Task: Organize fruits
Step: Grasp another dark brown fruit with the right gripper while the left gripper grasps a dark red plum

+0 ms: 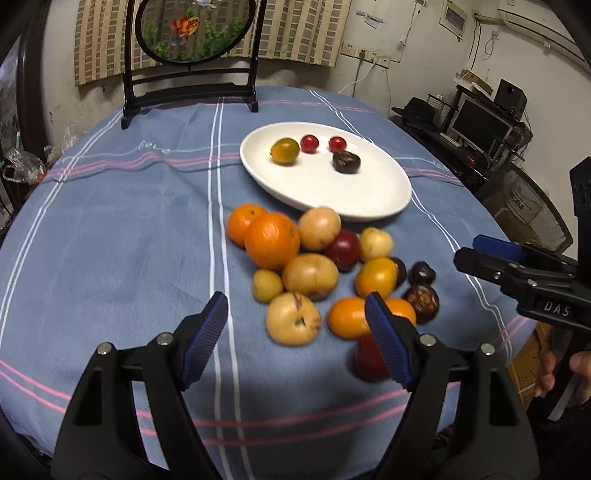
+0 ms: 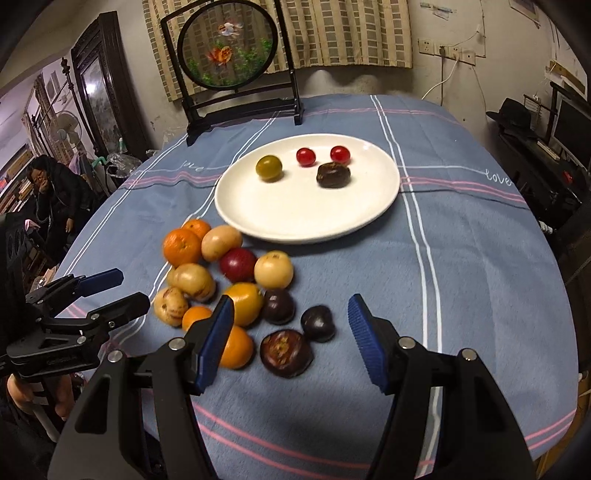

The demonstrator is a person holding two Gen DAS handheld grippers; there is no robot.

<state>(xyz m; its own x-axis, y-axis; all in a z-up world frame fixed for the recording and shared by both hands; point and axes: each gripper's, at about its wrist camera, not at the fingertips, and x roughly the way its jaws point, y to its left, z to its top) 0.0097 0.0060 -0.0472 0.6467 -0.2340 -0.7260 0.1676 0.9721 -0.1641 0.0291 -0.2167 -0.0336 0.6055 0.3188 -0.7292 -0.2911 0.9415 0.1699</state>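
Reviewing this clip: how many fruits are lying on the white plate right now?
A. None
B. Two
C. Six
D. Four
D. The white plate holds four pieces: a greenish-yellow fruit, two small red fruits and one dark brown fruit; the other fruit lies on the cloth.

A round table [image 2: 461, 258] under a blue cloth with white and pink stripes fills the room's middle. At its far edge stands a dark wooden table screen [image 2: 231, 51] holding a round embroidered goldfish panel. Behind it, a beige checked curtain [image 2: 351, 33] hangs on a stained, off-white wall [image 1: 406, 44] with sockets and trailing white cables. To the right, a dark desk carries a monitor [image 1: 480, 123] and a speaker [image 1: 510, 96]. On the left, a carved dark frame [image 2: 101, 85] leans beside a standing fan [image 2: 66, 127].
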